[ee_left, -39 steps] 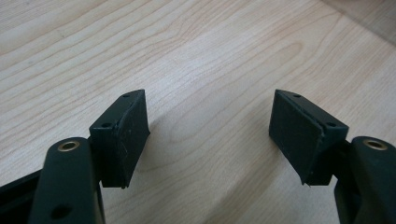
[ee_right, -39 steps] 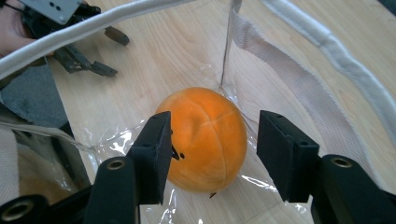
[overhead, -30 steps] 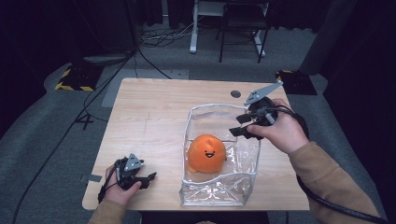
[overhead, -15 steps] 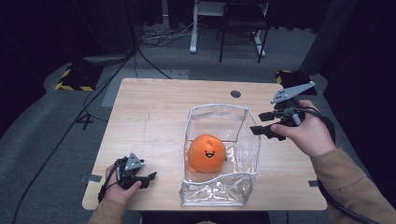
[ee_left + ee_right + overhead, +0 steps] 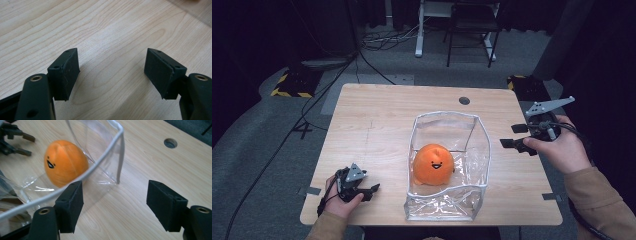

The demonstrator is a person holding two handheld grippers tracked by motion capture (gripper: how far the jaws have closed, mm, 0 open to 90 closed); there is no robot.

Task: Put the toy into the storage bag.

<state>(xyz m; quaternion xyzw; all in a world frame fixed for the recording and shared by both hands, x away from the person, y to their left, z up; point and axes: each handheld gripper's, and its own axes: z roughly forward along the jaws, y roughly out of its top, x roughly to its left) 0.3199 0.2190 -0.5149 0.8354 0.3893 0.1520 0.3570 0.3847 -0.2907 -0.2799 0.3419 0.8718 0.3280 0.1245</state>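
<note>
Both grippers hold nothing: the right gripper (image 5: 520, 136) hangs with its jaws wide apart over the right side of the wooden worktop (image 5: 377, 130), just beside the clear plastic bag (image 5: 472, 150). An orange toy with a smiley face (image 5: 434, 165) sits inside the bag, near the middle of the worktop. At the near left corner, the left gripper (image 5: 371, 191) rests low on the wood with its jaws apart too.

A light wooden desk (image 5: 372, 130) carries the scene, with a round cable hole (image 5: 464, 100) near its far edge (right of centre). Beyond it on the grey floor stands a dark chair (image 5: 472, 25), black cables (image 5: 377, 42) trail about, and a yellow-and-black striped mat (image 5: 289, 87) lies far left.
</note>
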